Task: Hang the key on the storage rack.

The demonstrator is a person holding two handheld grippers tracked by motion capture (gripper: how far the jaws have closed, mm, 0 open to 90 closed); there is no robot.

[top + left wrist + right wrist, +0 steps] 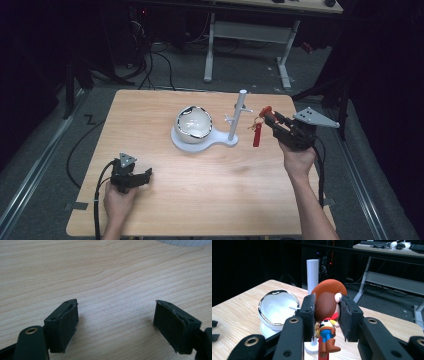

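A small toy figure (326, 307) with a big brown hat, a red scarf and blue trousers hangs in the air, my right gripper (326, 312) shut on its head. In the high view the figure (261, 120) with its red strap is held just right of the white peg stand (239, 117), above the table. A white bowl (194, 123) with a silver rim rests on the stand's base. My left gripper (134, 176) lies low near the table's front left, a hand around it. Its black pads (65, 322) stand wide apart over bare wood, nothing between them.
The wooden table (200, 200) has free room across its front and left. The stand has a tall post (312, 272) with short side pegs. Behind the table lie dark floor, cables and a white desk frame (250, 35).
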